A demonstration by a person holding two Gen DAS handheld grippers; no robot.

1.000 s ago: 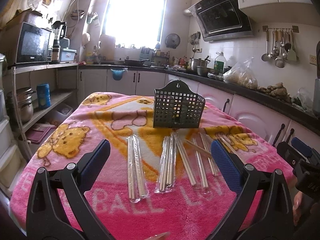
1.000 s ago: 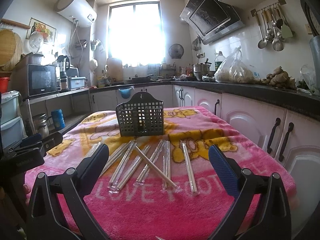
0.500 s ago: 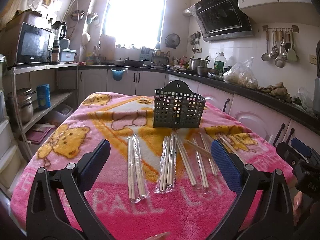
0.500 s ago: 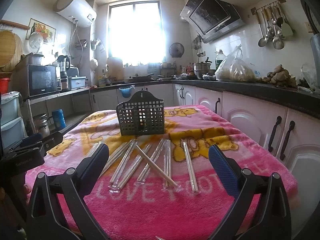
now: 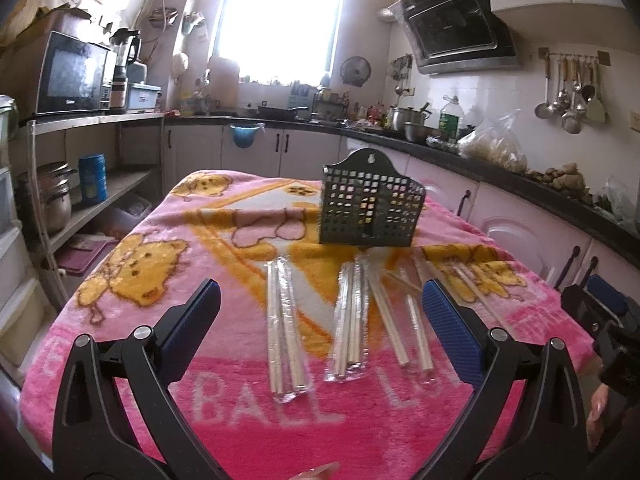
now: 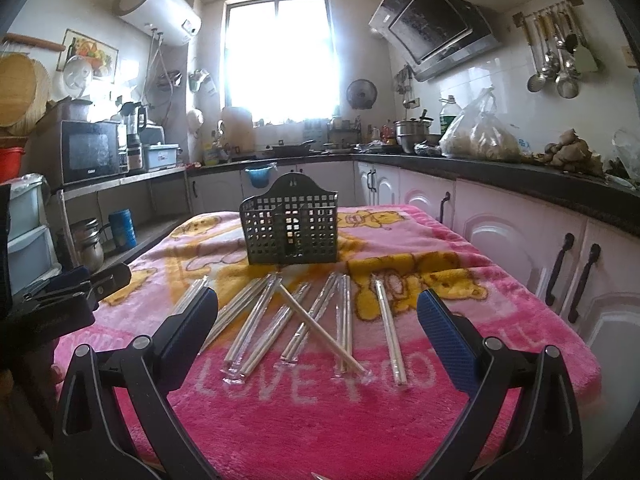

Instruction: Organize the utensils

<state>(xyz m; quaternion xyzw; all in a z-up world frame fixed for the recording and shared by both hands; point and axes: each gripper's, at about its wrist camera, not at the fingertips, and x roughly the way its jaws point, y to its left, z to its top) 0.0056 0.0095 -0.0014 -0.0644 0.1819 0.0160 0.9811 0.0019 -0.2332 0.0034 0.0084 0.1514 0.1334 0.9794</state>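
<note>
While spread wide, both tools point(image 5: 320, 322) point(image 6: 317, 324) hover above the chopsticks point(image 6: 320, 322).

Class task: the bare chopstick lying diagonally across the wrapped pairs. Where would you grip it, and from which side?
Probably the near end of the bare chopstick, from above, with the open right gripper. That end lies toward the gripper, and the stick rests on top of the wrapped pairs, so nothing covers it.

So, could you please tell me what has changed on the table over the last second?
Nothing has visibly changed. The left tongs and right tongs hang open and empty over the blanket, the wrapped chopsticks lie untouched, and the black basket stands where it was.
</note>
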